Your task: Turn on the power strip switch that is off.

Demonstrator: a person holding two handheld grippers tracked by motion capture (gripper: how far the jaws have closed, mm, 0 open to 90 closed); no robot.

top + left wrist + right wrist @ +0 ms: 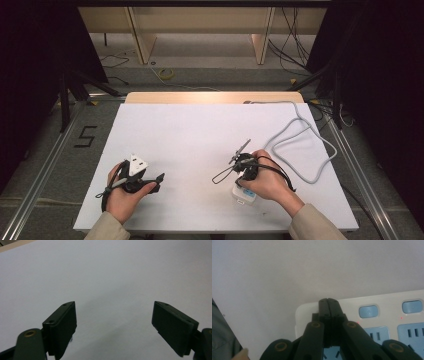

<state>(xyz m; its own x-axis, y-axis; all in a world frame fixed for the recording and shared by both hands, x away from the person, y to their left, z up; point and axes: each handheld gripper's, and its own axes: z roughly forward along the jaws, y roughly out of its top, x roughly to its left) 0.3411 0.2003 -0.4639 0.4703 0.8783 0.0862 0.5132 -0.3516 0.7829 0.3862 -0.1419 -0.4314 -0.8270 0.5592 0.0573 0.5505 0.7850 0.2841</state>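
White table (200,135) under bright light, dark curtains either side, cables on the grey floor beyond. Left gripper (113,322) hovers over bare tabletop, jaws wide apart. Right gripper (328,301) has its jaws pressed together over the white power strip (387,303), near the table's right front.

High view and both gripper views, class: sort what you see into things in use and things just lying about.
In use:
right gripper, jaws shut, over the white power strip with blue sockets
grey cable on the white table

Lying about:
left gripper, open over bare table
yellow coil on the floor
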